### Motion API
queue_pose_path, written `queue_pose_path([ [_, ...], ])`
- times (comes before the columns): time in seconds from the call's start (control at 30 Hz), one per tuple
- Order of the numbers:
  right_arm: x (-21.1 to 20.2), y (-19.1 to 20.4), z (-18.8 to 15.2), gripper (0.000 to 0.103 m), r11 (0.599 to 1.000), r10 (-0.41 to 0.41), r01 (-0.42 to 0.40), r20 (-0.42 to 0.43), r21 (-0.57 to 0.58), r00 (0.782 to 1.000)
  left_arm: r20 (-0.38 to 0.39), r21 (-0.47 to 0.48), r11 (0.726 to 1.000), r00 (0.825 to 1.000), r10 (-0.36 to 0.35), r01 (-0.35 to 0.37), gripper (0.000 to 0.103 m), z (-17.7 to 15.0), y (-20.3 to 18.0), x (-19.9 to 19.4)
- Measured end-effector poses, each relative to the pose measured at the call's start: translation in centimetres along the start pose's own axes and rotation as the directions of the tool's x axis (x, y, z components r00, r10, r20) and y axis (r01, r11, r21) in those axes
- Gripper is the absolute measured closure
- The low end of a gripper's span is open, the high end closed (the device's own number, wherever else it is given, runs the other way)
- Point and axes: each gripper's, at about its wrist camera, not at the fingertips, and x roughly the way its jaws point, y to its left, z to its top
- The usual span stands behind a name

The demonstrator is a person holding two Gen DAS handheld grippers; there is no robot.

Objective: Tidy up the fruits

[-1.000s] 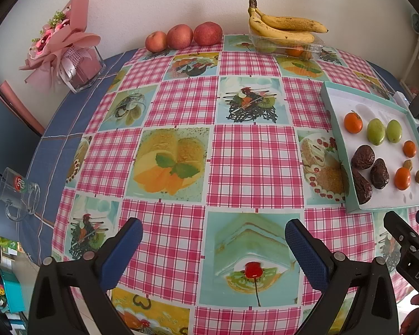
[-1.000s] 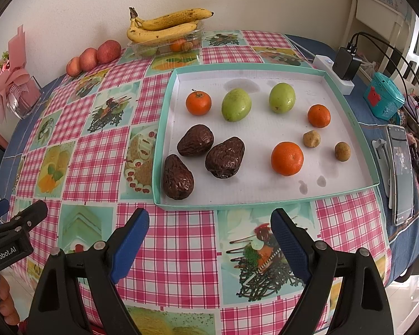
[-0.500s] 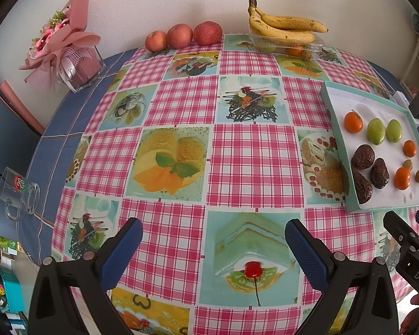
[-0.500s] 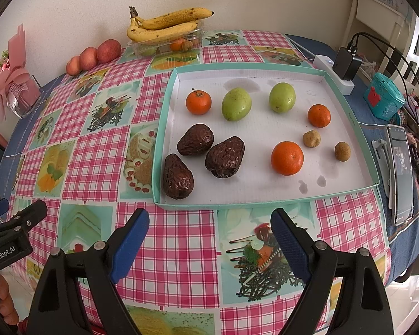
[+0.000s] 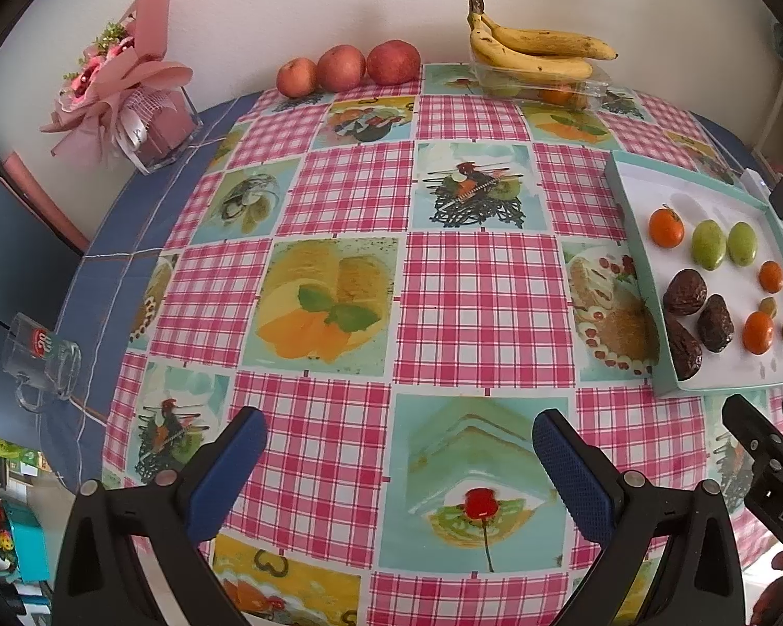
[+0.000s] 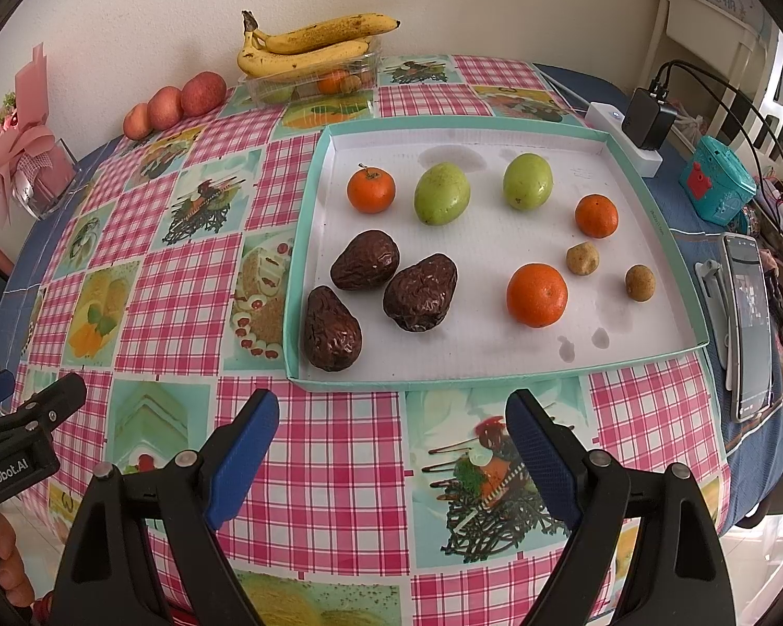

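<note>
Left gripper (image 5: 396, 448) wide, empty, low over tablecloth (image 5: 475, 292) — tray (image 5: 632, 224) at 2 o'clock. Right gripper (image 6: 391, 430) wide, empty — tray of fruit dead ahead, 12 o'clock; dark fruits (image 6: 420, 292) nearest.

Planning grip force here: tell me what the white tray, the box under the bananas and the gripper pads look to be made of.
White tray: likely cardboard; matte white floor with damp-looking stains, thin teal folded walls.
Box under the bananas: thin clear plastic; glossy, fruit visible through it.
Pads of the right gripper: blue, probably rubber; fine dotted texture.
</note>
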Motion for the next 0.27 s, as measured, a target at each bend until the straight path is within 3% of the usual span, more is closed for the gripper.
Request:
queue_pose_path([
  [0.27, 0.04, 0.04, -0.05, 0.014, 1.000, -0.001, 0.001, 0.000, 0.000, 1.000, -0.002, -0.004, 1.000, 1.000, -0.001, 0.001, 0.000, 0.13, -0.01, -0.05],
])
